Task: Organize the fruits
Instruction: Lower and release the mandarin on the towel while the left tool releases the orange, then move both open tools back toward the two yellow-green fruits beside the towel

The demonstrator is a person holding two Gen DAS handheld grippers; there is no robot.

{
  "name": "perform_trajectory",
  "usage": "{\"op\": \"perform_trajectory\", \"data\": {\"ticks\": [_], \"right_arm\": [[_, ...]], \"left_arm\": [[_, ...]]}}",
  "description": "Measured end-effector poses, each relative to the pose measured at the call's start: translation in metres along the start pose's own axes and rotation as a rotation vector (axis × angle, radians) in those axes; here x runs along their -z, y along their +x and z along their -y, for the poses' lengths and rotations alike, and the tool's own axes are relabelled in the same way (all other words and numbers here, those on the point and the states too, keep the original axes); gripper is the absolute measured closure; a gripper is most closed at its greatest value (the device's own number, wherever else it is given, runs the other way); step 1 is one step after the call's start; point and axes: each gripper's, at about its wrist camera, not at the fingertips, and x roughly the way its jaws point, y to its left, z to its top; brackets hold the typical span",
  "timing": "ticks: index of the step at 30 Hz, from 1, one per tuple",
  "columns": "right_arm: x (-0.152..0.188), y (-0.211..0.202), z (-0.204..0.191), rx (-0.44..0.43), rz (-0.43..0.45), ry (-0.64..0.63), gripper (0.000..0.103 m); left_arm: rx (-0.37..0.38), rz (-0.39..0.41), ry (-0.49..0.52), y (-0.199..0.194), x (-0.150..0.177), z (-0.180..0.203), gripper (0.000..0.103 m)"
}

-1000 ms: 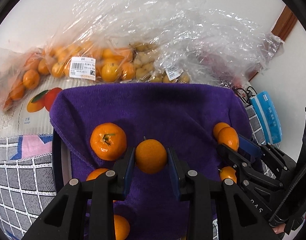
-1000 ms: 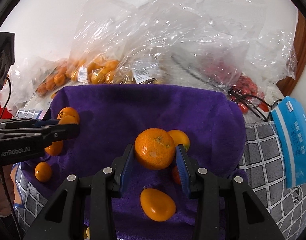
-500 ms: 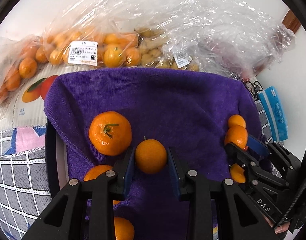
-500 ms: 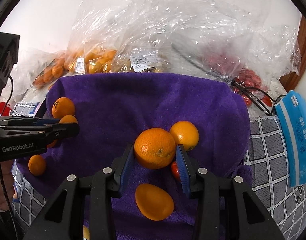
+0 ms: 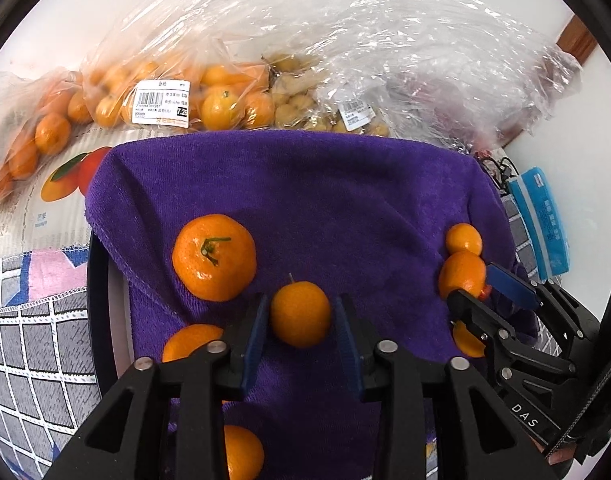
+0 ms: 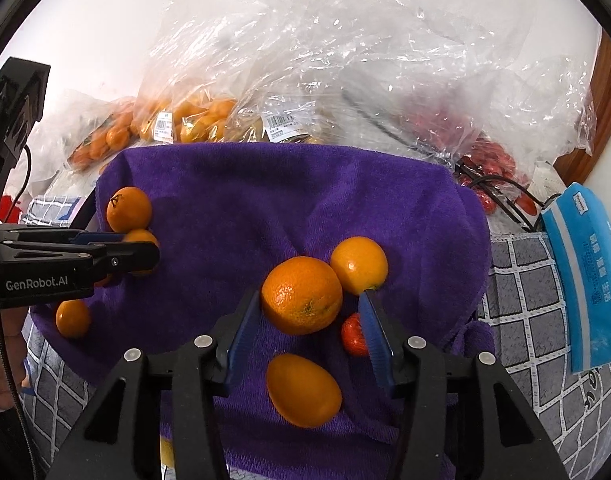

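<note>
Both claws have just been opening, my left claw [image 5: 301, 330] off its small orange [image 5: 300, 313] and my right claw [image 6: 310, 322] off the big orange [image 6: 301, 294], so both fruits sit released on the purple towel [image 5: 305, 200].

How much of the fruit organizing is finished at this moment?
Done: several oranges lie on the purple towel. In hand: both grippers' jaws have just been opening, the left gripper around a small orange, the right gripper around a big orange. Left: the bagged fruit behind the towel.
</note>
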Motion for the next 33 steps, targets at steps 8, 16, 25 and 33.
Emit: {"op": "perform_trajectory", "data": {"ticks": [8,16,25,33], "right_arm": [[0.001,-0.044,0.007,0.040,0.107,0.073,0.042],[0.013,-0.092,0.005,0.149,0.184,0.113,0.041],[0.042,-0.116,-0.005,0.115,0.144,0.144,0.040],[0.073,-0.101,-0.035,0.046,0.080,0.093,0.054]], "left_arm": [[-0.012,0.055,0.030,-0.033,0.007,0.009,0.057],[-0.016,0.145,0.033,-0.082,0.027,0.011,0.056],[-0.038,0.194,0.004,-0.118,0.062,-0.007,0.056],[-0.039,0.166,-0.034,-0.117,0.093,-0.034,0.056]]}}
